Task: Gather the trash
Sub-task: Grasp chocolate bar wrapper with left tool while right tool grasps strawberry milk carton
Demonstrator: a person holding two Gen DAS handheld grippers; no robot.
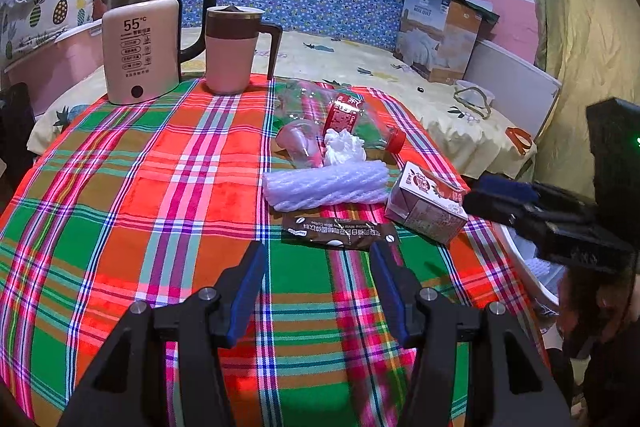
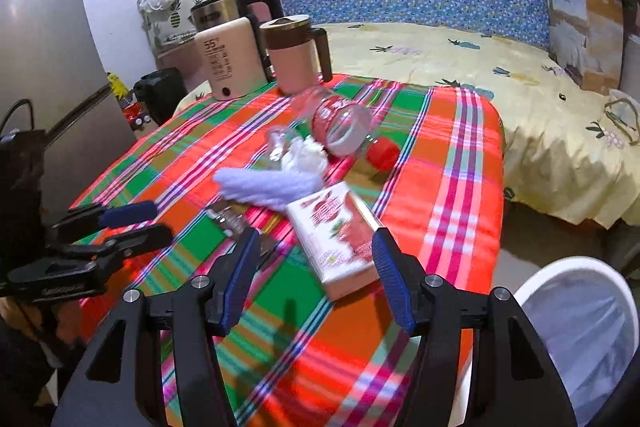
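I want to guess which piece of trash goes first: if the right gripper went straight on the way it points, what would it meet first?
Probably the white-and-red drink carton lying flat on the plaid tablecloth; it sits just ahead of the open right gripper, though depth is unclear.

1. My left gripper point(image 1: 318, 259) hangs tilted down over the plaid tablecloth point(image 1: 140, 187), jaws apart, nothing between them.
2. My right gripper point(image 2: 316, 247) leans over the same cloth's edge, jaws apart, empty.

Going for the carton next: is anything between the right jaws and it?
Nothing visible. The right gripper is open just short of the carton, with only bare tablecloth between; the coffee sachet lies off to the carton's side.
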